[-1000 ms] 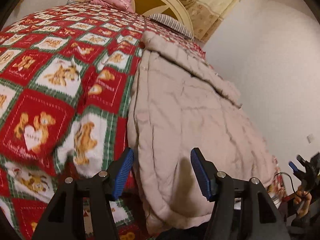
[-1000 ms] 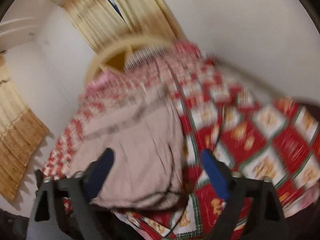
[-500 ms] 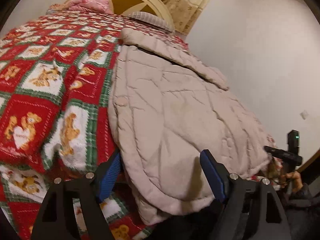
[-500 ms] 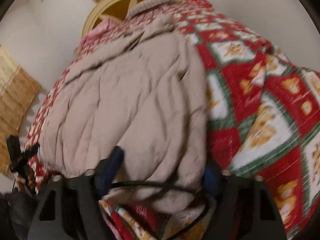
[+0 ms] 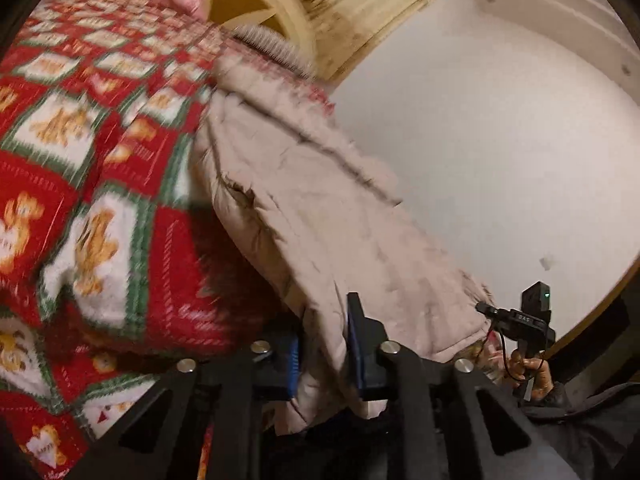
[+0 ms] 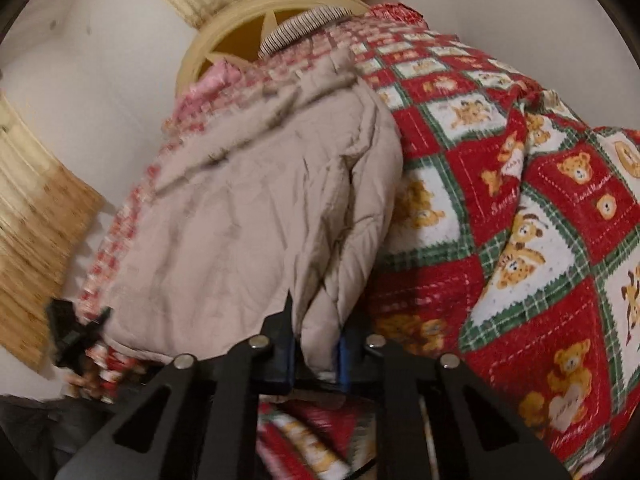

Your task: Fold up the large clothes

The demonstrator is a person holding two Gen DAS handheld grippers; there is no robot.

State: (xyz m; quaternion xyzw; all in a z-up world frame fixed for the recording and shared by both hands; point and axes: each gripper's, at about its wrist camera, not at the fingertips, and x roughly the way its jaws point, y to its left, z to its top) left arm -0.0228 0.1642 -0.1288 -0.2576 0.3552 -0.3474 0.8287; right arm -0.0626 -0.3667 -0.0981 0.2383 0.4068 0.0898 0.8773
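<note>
One quilted beige coat (image 5: 320,216), laid lengthwise on the bed beside its wall-side edge, over a red bear-print blanket (image 5: 72,184).
Both jaws have just closed: your left gripper (image 5: 324,344) and right gripper (image 6: 316,344) each pinch the puffy hem at the foot edge. Judge it soft, bulky, light and slippery; grip the seams.

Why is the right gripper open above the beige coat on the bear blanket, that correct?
Not open: the right gripper is shut on the coat, its jaws having just closed on the hem, as the right wrist view shows. The coat does lie on the bear blanket.
</note>
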